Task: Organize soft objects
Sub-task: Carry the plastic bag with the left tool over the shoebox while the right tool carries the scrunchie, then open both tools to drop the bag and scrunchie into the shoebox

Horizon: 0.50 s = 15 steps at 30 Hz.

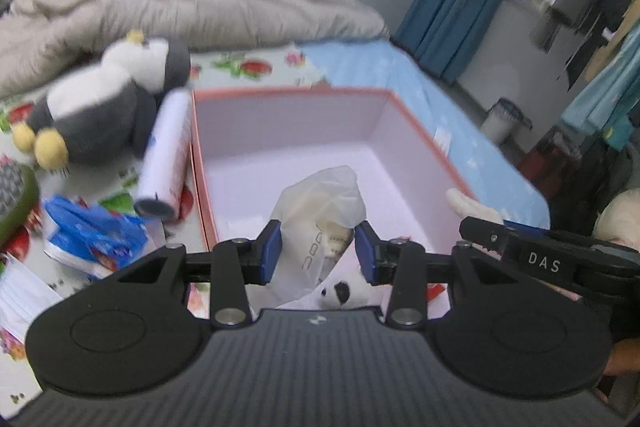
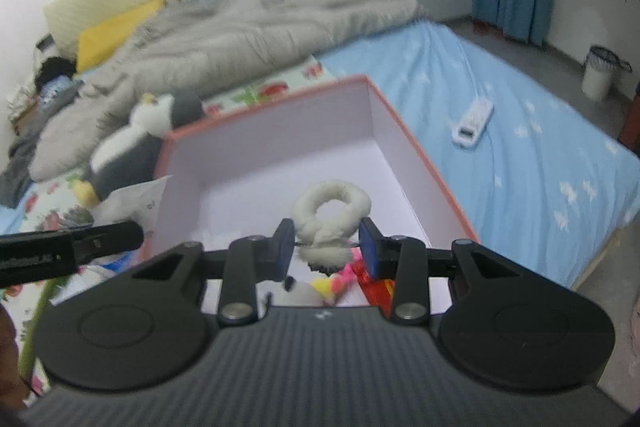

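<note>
A crumpled translucent plastic bag (image 1: pixel 320 211) is being pinched between the blue pads of the left gripper (image 1: pixel 318 251), above the near end of the pink-walled box (image 1: pixel 288 123). Being light, limp and slippery, the bag is probably best taken at a gathered fold. A white fluffy ring toy (image 2: pixel 332 215) is being held at its knotted base by the right gripper (image 2: pixel 327 247), also over the box's near end; it looks soft, springy and nearly weightless, so a firm squeeze should be tolerated. A small white plush (image 1: pixel 340 291) is lying near the box's front edge. A grey-and-white penguin plush (image 1: pixel 108 103) is resting on the bed beside the box's left wall.
</note>
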Each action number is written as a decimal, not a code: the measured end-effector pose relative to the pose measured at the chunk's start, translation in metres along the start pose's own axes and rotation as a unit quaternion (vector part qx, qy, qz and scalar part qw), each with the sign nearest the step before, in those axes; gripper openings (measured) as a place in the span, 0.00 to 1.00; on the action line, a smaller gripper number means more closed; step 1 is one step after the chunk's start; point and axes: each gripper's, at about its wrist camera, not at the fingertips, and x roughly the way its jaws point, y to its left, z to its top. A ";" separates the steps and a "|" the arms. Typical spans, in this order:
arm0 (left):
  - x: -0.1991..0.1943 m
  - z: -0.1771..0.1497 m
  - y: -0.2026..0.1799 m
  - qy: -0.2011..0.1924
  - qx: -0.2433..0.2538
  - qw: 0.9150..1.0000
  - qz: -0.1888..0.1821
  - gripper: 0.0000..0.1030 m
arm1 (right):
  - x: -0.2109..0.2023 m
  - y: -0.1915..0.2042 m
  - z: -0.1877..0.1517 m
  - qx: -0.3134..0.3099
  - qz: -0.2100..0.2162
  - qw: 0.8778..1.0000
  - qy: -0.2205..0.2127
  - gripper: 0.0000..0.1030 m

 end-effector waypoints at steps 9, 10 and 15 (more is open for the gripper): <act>0.070 -0.008 0.017 0.064 -0.016 0.998 -0.002 0.44 | 0.055 -0.013 -0.016 0.006 -0.014 0.998 0.068 0.37; 0.076 -0.009 0.018 0.069 -0.015 0.998 0.001 0.44 | 0.059 -0.015 -0.017 0.008 -0.016 0.997 0.072 0.37; 0.089 -0.014 0.021 0.077 -0.021 0.997 0.004 0.44 | 0.069 -0.021 -0.024 0.018 -0.017 0.996 0.086 0.37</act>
